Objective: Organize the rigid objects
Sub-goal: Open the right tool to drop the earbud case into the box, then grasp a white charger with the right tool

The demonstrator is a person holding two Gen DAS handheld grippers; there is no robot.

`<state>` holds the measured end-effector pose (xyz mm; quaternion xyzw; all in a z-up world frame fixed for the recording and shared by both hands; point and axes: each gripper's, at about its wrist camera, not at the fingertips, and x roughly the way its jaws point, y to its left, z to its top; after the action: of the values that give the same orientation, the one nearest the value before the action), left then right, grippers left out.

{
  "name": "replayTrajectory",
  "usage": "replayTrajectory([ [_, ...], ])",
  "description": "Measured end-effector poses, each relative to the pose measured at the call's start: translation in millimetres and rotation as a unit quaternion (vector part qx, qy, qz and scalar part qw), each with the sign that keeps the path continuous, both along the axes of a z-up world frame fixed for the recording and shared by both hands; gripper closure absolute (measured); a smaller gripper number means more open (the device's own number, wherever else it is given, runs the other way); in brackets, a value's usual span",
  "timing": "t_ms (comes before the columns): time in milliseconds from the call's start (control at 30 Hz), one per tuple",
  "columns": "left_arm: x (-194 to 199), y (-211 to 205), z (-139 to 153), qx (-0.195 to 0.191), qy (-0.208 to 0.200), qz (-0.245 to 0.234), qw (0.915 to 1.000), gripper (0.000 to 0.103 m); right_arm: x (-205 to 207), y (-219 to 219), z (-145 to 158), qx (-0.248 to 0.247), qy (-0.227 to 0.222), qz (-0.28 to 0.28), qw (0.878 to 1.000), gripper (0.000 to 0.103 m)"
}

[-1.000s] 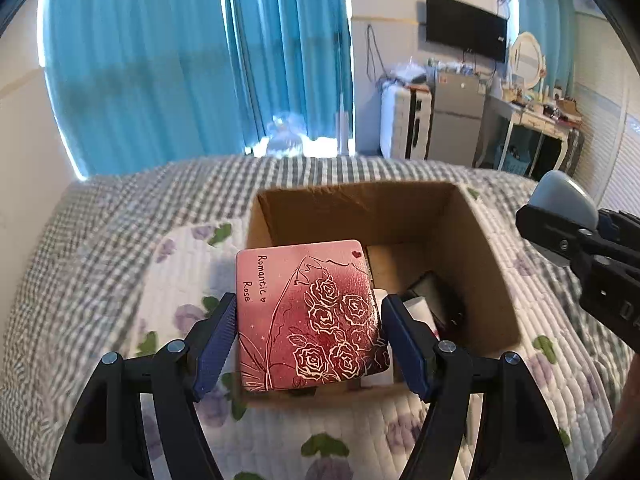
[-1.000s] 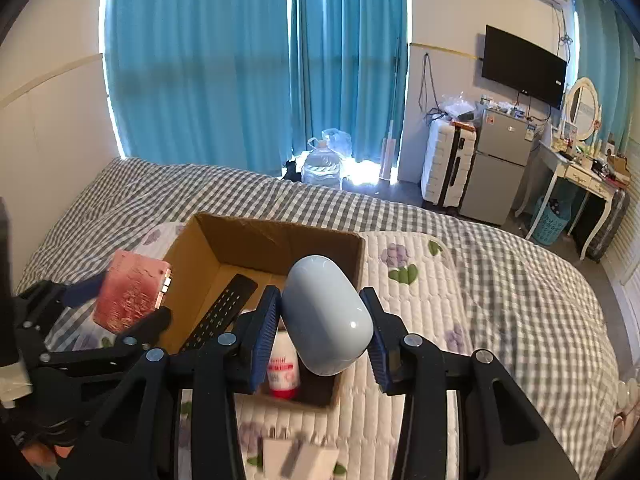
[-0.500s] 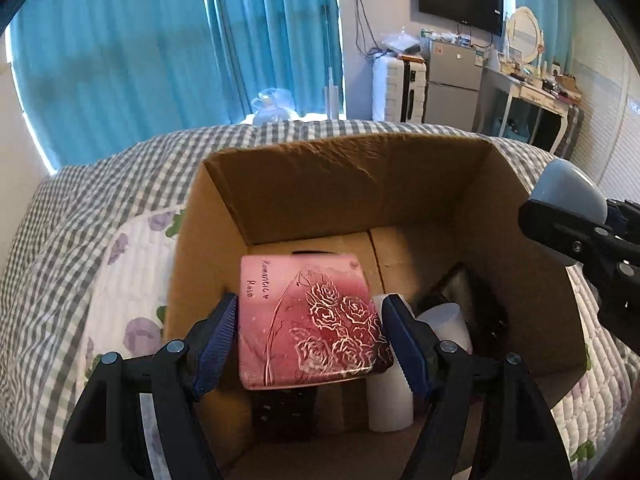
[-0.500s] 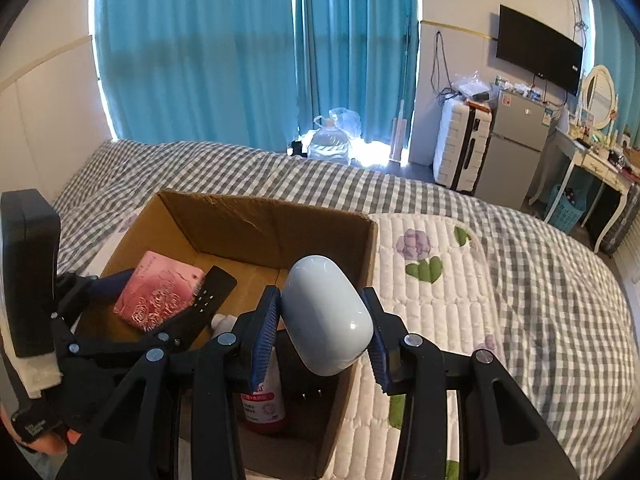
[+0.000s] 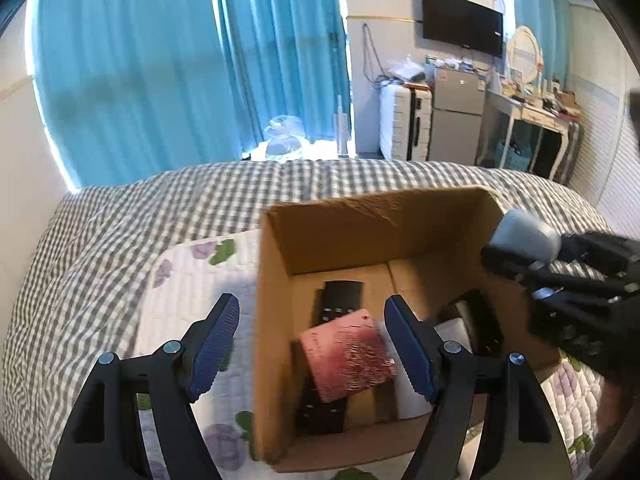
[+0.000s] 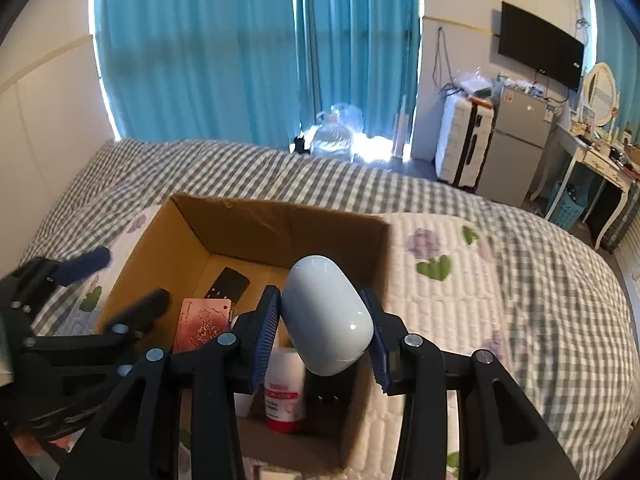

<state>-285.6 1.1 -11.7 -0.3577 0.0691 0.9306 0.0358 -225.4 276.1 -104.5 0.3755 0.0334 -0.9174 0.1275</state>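
Inside box (image 5: 276, 280), pink tin (image 5: 347, 354) atop probably a remote (image 5: 340, 304); left tool (image 5: 312, 344) wide, empty; right tool (image 6: 322, 330) gripping pale case (image 6: 326, 314).

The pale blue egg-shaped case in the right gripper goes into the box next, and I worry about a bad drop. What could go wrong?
The pale blue egg-shaped case is smooth and rounded, so it may slip from the right gripper early. Below it stands a white bottle with a red label; the case could knock it over. The open left gripper hangs near the brown cardboard box, so the two could bump.
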Motion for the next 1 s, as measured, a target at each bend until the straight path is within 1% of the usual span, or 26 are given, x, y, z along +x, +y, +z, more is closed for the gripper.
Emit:
replayTrajectory([
  [100,-1.7,-9.4,-0.5,0.0,0.008,0.006,1.0,0.025,-17.3,-16.3,-18.2,-0.004,-0.031,0.014,0.999,0.062],
  [167,-2.5,-13.7,-2.0,0.0,0.015,0.009,0.9999,0.025,-34.0,-25.7,-37.8,-0.011,-0.064,0.016,0.998,0.062],
  [300,-5.2,-22.8,-10.3,0.008,0.013,0.011,0.9998,0.025,-45.3,-39.7,-52.8,0.026,-0.073,0.019,0.997,0.062],
  [333,-3.9,-24.8,-11.5,0.011,0.012,0.01,0.9998,0.025,-46.2,-41.1,-54.6,0.032,-0.076,0.016,0.996,0.059],
  [367,-2.4,-25.9,-11.9,0.014,0.01,0.011,0.9998,0.025,-44.2,-40.7,-52.7,0.033,-0.069,0.012,0.997,0.058],
  [400,-0.2,-27.0,-11.6,0.015,0.009,0.012,0.9998,0.025,-41.8,-40.2,-50.5,0.029,-0.063,0.014,0.998,0.055],
  [433,3.5,-27.7,-9.9,0.016,0.01,0.013,0.9997,0.025,-38.1,-38.6,-46.6,0.026,-0.054,0.015,0.998,0.044],
  [500,14.2,-29.6,-2.3,0.019,0.014,0.017,0.9996,0.025,-30.3,-34.1,-37.1,0.034,-0.04,0.0,0.999,0.032],
  [533,19.9,-30.5,2.0,0.022,0.016,0.017,0.9995,0.025,-23.4,-29.7,-27.6,0.035,-0.031,-0.006,0.999,0.032],
  [600,33.1,-31.9,13.3,0.021,0.02,0.026,0.9993,0.025,-13.2,-24.7,-13.2,0.031,-0.027,-0.009,0.999,0.031],
  [633,42.3,-33.2,20.6,0.021,0.023,0.029,0.9991,0.021,-6.3,-20.6,-3.7,0.031,-0.025,-0.014,0.999,0.027],
  [667,51.1,-34.2,28.0,0.023,0.028,0.029,0.9989,0.019,3.0,-16.7,7.8,0.031,-0.021,-0.021,0.999,0.024],
  [700,61.0,-35.1,36.2,0.026,0.035,0.028,0.9987,0.019,14.4,-12.9,20.0,0.032,-0.015,-0.026,0.999,0.02],
  [800,91.8,-36.0,61.2,0.026,0.053,0.028,0.9979,0.018,45.7,-4.2,50.0,0.043,0.002,-0.033,0.999,0.014],
  [833,102.8,-36.3,68.6,0.026,0.057,0.027,0.9977,0.017,50.2,-1.6,56.5,0.049,0.004,-0.035,0.998,0.013],
  [900,123.5,-37.3,81.5,0.024,0.065,0.021,0.9974,0.016,71.6,2.1,73.9,0.059,0.011,-0.042,0.997,0.01],
  [1000,146.0,-37.9,92.3,0.015,0.075,0.021,0.9969,0.016,105.3,5.5,90.1,0.064,0.014,-0.038,0.997,0.009],
])
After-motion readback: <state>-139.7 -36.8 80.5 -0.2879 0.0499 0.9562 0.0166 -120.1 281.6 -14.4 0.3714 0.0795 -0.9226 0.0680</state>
